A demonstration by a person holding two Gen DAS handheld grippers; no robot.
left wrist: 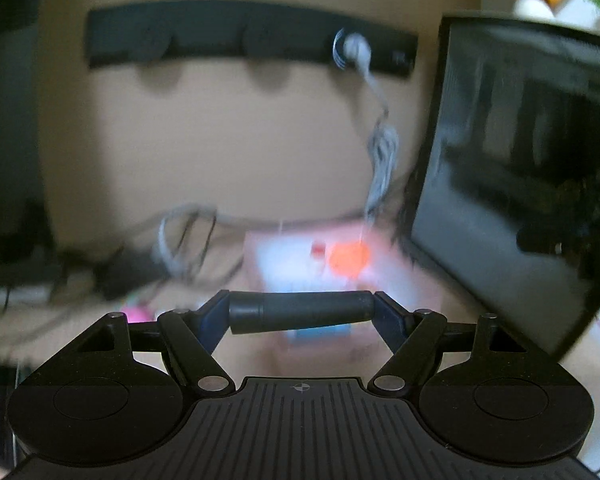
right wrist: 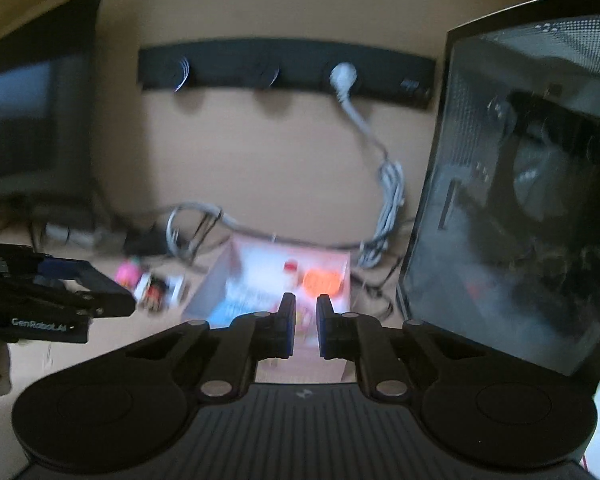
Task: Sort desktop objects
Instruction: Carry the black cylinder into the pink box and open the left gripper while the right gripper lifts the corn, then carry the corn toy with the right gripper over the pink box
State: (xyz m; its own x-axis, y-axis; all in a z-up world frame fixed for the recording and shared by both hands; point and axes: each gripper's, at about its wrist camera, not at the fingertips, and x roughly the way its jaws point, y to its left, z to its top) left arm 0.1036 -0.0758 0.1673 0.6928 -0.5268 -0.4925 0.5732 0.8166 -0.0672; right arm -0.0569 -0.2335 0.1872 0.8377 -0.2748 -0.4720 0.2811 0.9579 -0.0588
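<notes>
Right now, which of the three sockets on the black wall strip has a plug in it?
The right-hand socket on the black strip: a white plug sits in it, cable hanging down. The other two look empty.

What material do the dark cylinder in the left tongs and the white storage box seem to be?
Dark cylinder: probably matte plastic or rubber; its surface gives almost no shine. White storage box: likely thin plastic; its walls look pale and slightly translucent, though blur leaves this uncertain.

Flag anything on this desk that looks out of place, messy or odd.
Loose cables lie tangled on the desk behind the clear box, and a bundled white cord dangles from the wall strip. The left claw grips a dark cylinder crosswise. Both views are blurred, so finer faults cannot be judged.
</notes>
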